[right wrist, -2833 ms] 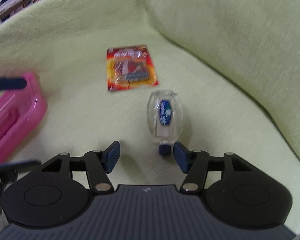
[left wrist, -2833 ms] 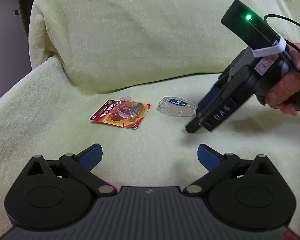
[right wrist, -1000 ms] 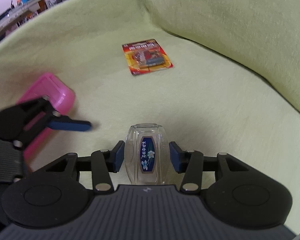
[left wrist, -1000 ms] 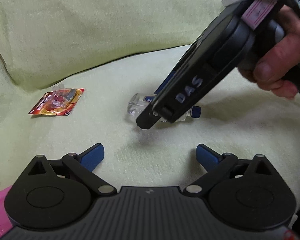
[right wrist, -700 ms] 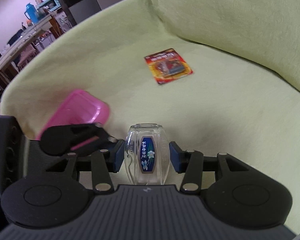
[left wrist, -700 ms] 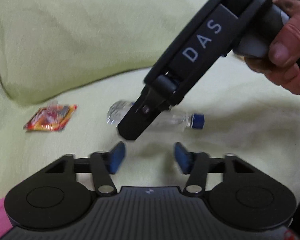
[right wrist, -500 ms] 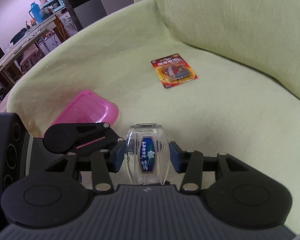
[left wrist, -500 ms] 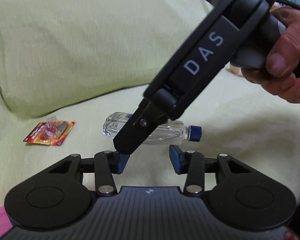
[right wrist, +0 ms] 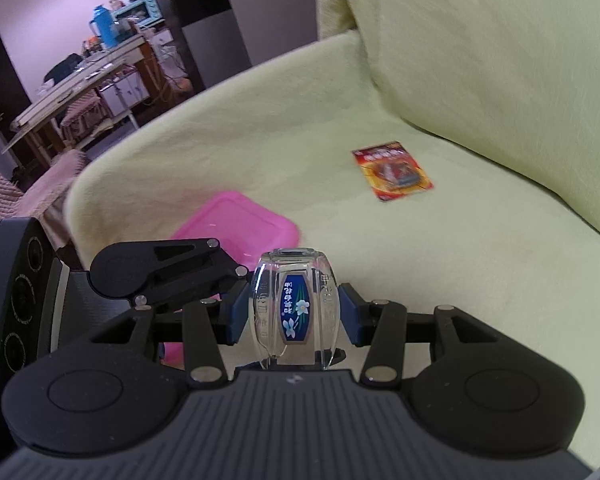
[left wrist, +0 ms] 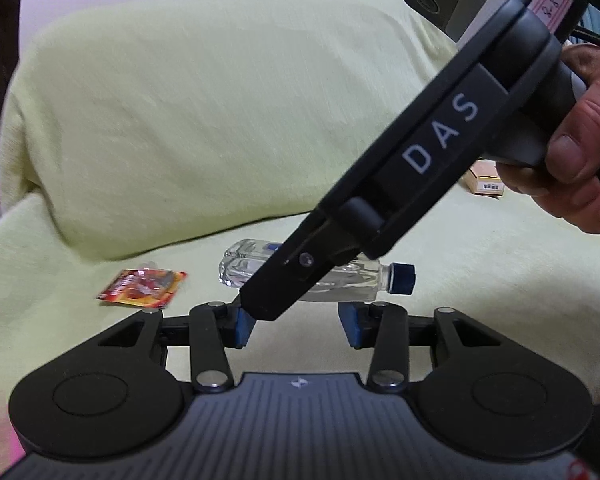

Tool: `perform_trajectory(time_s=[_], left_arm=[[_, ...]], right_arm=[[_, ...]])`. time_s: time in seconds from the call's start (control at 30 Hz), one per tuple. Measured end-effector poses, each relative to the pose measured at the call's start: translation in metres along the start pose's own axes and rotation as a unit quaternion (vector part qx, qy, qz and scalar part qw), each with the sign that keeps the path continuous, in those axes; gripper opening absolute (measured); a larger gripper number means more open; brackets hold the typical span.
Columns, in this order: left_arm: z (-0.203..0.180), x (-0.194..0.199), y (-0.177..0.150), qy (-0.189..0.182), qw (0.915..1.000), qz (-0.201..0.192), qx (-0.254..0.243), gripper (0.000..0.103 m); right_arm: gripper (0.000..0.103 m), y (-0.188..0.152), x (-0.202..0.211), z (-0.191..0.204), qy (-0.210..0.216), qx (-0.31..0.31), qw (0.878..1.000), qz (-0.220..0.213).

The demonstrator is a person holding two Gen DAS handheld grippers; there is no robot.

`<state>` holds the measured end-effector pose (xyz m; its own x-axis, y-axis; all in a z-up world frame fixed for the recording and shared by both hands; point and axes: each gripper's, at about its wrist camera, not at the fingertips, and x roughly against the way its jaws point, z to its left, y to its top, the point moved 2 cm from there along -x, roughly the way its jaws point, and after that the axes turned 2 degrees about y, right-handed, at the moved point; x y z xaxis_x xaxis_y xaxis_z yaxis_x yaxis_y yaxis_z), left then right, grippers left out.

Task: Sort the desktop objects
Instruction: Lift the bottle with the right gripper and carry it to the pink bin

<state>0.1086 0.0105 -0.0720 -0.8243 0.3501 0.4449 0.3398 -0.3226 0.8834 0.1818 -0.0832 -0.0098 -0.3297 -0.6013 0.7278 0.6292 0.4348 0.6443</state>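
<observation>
Right claw (right wrist: 288, 316): closed on the clear bottle (right wrist: 294, 304), one blue pad on each flat side. The grip is across the body, which keeps the smooth bottle from rolling between the pads.
Bottle: carried off the sofa (right wrist: 440, 240), lying lengthwise along the claw with its base pointing forward and its blue label up. In the left view the bottle (left wrist: 340, 280) hangs level in the air, blue cap (left wrist: 402, 278) toward the right, partly hidden by the right claw's own finger.
Left claw (left wrist: 296, 326): pads set partly apart, holding nothing. It sits just below the bottle, so it may be ready to steady it or take it over; that is only a guess.
Hand (left wrist: 580, 148): wrapped round the right claw's handle, tilting it down toward the seat.
Pink tray (right wrist: 240, 228): on the seat near the armrest, just beyond the left claw as seen in the right view. It looks like the likely place for sorted things; its inside is mostly hidden.
Red card pack (right wrist: 392, 176): flat on the seat near the back cushion, well apart from the tray.
Small box (left wrist: 484, 180): on the seat behind the hand, mostly hidden.
Stage: bottle in the air, near the tray but not over it.
</observation>
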Motion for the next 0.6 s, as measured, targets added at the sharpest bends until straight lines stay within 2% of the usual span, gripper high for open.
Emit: perform_trajectory(time_s=[0.37,0.6], left_arm=[[-0.007,0.087,-0.010,0.051,0.9987,0.002,0.005,0.048],[-0.010,0.135,-0.028,0.078,0.9967,0.006,0.022,0.048]], right_arm=[[0.043,-0.011,0.020,0.087,0.027,0.051,0.998,0.002],[0.043,-0.024,0.024,0.135,0.044,0.077,0.996,0.012]])
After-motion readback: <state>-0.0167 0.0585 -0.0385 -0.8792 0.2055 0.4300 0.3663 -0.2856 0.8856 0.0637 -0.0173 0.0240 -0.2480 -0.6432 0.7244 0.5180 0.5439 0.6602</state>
